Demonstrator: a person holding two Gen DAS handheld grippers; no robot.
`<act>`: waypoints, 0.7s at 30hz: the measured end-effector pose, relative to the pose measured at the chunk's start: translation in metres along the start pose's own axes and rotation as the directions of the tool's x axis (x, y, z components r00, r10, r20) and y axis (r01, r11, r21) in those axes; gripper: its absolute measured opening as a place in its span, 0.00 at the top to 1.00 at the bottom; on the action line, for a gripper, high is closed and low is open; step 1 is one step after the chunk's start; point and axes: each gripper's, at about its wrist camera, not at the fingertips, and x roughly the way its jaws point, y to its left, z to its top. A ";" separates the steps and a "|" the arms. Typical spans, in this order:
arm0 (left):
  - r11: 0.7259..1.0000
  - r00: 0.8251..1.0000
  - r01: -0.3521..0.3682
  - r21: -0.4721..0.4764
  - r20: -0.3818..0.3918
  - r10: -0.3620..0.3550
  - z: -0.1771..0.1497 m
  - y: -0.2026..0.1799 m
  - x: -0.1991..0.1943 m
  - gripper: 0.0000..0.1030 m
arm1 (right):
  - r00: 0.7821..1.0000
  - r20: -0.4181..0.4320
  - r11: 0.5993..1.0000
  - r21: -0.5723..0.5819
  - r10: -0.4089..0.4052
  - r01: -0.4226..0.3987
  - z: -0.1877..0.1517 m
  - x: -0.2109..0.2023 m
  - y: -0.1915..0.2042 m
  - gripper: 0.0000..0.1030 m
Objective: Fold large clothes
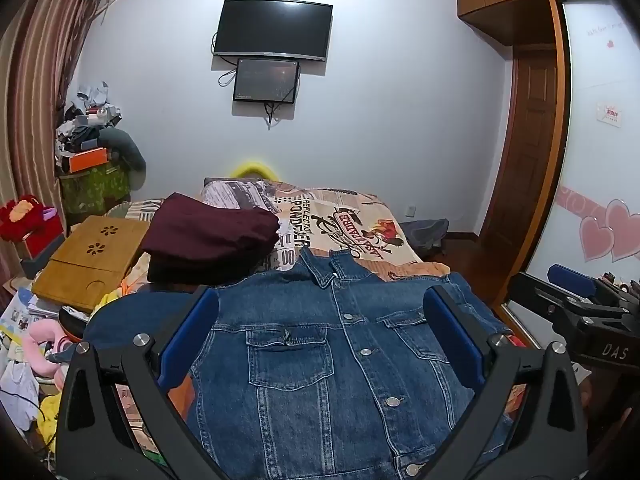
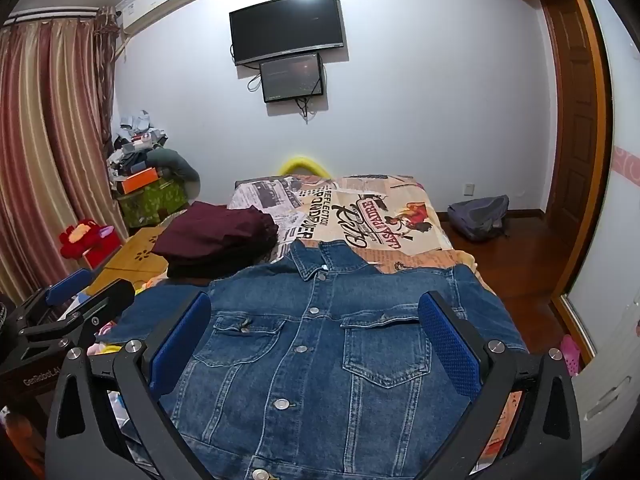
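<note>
A blue denim jacket lies flat and buttoned on the bed, front up, collar toward the far wall, sleeves spread to both sides. My left gripper hovers over its chest, jaws wide open, nothing between the blue pads. My right gripper also hangs open above the jacket's front, pads apart and not touching the cloth. Each gripper shows at the edge of the other's view: the right gripper at far right, the left gripper at far left.
A folded maroon garment sits on the bed behind the jacket at left. The bed cover is printed. A wooden lap tray and clutter lie left; a grey backpack on the floor right, beside a wardrobe.
</note>
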 end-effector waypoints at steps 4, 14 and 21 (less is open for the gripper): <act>1.000 1.000 0.000 0.003 0.000 0.000 0.000 0.000 0.000 0.00 | 1.000 0.004 1.000 -0.007 0.001 -0.001 0.000 -0.002 0.002 0.00; 1.000 1.000 0.000 0.016 0.006 -0.001 0.000 -0.003 -0.002 0.00 | 1.000 0.004 1.000 -0.006 0.001 -0.001 0.001 -0.001 0.003 0.00; 1.000 1.000 -0.003 0.013 0.012 0.003 0.000 -0.004 -0.002 0.00 | 1.000 0.002 1.000 -0.005 0.003 -0.003 0.001 0.000 0.002 0.00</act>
